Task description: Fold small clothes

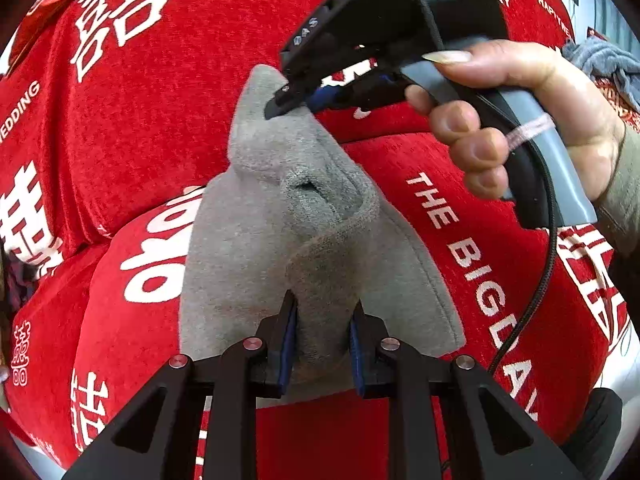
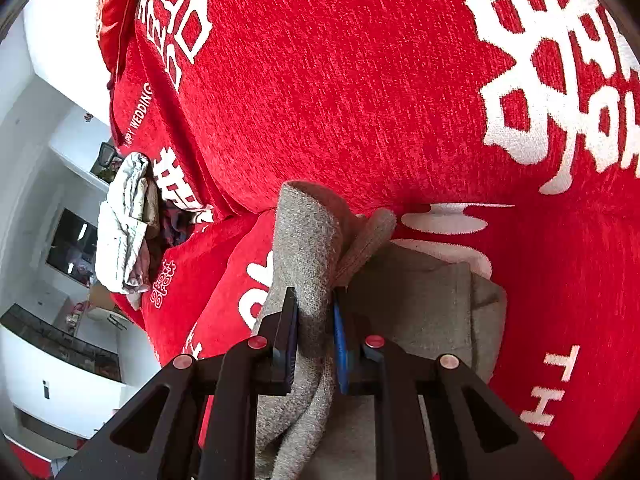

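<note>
Grey fleece garment lies on red cover with white lettering. Left wrist view: left gripper pinches near bunched edge of garment; right gripper, held by hand, clamps far corner, lifting it.

Right wrist view: right gripper closed tight on twisted grey fold, rest of garment spread right. Pale cloth bundle at left, well apart.

The left gripper hides the near edge of the grey cloth under its fingers. The hand is cut at the right edge, so only a little of the sleeve shows. In the right wrist view the cloth runs down behind the right gripper. The pile of clothes is too small to tell.
</note>
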### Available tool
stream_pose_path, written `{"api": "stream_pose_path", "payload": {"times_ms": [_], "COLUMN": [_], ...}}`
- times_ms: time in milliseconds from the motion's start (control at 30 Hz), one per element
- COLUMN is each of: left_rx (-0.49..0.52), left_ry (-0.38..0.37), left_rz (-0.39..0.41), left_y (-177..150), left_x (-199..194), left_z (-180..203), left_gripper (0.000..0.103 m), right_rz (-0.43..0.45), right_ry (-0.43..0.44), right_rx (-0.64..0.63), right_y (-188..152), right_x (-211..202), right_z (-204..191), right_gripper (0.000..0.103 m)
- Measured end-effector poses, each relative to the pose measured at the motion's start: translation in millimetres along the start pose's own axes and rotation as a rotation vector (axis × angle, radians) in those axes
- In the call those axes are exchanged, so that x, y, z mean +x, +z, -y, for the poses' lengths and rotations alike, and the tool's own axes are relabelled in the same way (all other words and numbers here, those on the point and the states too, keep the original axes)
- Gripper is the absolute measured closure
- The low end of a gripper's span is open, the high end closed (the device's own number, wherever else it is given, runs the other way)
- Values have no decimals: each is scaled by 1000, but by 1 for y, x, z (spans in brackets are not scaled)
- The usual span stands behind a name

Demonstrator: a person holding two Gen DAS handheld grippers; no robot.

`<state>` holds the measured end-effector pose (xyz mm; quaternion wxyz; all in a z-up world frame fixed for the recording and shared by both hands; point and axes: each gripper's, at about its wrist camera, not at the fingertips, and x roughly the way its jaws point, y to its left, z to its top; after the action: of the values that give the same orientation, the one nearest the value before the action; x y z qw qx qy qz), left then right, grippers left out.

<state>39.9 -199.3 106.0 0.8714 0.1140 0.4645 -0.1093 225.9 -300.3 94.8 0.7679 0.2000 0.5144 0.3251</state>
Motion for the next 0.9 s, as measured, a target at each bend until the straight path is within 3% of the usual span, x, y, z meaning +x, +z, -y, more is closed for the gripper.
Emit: {"api": "stream_pose_path", "payload": {"times_ms": [500,900], "left_rx": [59,49], "left_ry": [6,-1], "left_rz": [-49,-58], "left_y": [-1,1], "left_x": [27,28], "left_z": [32,32], "left_gripper": [79,79], "right_rz": [4,14], "right_ry": [27,32], "right_rx": [96,99], "right_y": [-16,-18], "right_x": [7,6], "right_z": [54,53], "right_gripper": [86,86]}}
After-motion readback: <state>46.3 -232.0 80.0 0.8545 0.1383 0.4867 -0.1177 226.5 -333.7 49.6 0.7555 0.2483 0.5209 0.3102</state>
